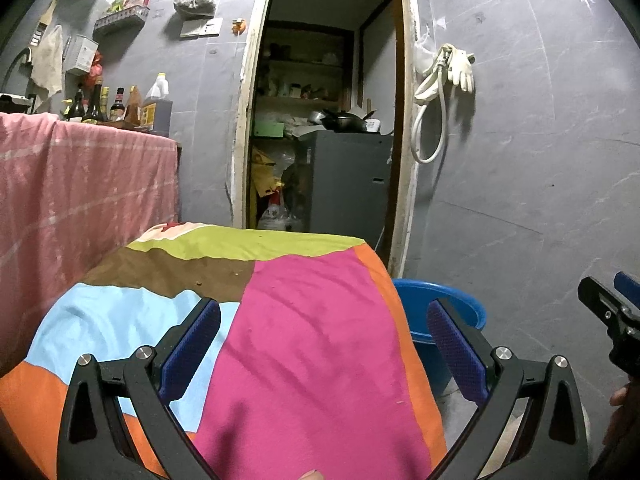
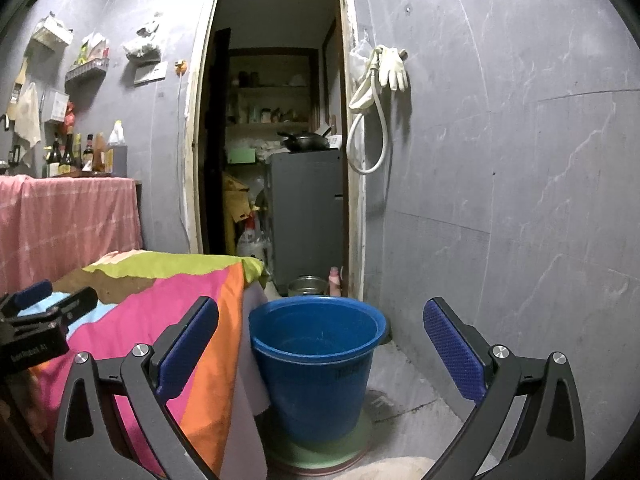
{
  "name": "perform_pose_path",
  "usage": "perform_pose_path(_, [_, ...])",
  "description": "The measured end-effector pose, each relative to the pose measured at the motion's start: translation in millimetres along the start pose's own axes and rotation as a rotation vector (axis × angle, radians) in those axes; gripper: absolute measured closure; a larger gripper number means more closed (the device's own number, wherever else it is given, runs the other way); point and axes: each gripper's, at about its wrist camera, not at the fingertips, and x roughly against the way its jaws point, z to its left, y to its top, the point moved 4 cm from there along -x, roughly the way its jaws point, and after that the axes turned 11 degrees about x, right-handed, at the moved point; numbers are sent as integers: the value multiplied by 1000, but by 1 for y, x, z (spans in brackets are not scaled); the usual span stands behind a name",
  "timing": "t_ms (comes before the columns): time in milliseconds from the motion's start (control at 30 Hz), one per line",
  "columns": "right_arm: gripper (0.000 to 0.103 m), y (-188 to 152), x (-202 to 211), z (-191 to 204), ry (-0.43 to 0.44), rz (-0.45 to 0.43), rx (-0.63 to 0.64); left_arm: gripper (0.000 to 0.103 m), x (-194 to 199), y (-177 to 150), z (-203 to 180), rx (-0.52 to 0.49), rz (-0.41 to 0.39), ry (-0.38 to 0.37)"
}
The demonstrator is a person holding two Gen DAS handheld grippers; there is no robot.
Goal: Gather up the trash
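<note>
A blue bucket (image 2: 316,356) stands on the floor to the right of a table covered in a multicoloured cloth (image 1: 304,344); in the left wrist view only part of the bucket (image 1: 444,304) shows past the table edge. It looks empty inside. My left gripper (image 1: 324,316) is open and empty above the cloth. My right gripper (image 2: 320,320) is open and empty, facing the bucket; it also shows at the right edge of the left wrist view (image 1: 608,304). A few small crumbs (image 1: 198,282) lie on the brown patch of cloth. No larger trash is in view.
A pink-draped counter (image 1: 80,184) with bottles (image 1: 120,108) stands at the left. An open doorway (image 2: 276,140) leads to a storage room with a grey cabinet (image 2: 308,216). A hose and glove (image 2: 380,92) hang on the grey wall. A metal pot (image 2: 306,285) sits behind the bucket.
</note>
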Motion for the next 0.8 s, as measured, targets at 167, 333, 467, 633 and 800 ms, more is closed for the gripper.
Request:
perform_pose_path(167, [0, -6, -1, 2, -13, 0, 6, 2, 1, -3, 2, -7, -13, 3])
perform_pose_path(333, [0, -9, -4, 3, -28, 3, 23, 2, 1, -7, 4, -10, -14, 6])
perform_pose_path(467, [0, -10, -6, 2, -31, 8, 21, 2, 0, -8, 5, -11, -9, 6])
perform_pose_path(633, [0, -9, -5, 3, -31, 5, 27, 2, 0, -8, 5, -11, -10, 5])
perform_pose_path(800, [0, -8, -5, 3, -27, 1, 28, 2, 0, -8, 4, -11, -10, 5])
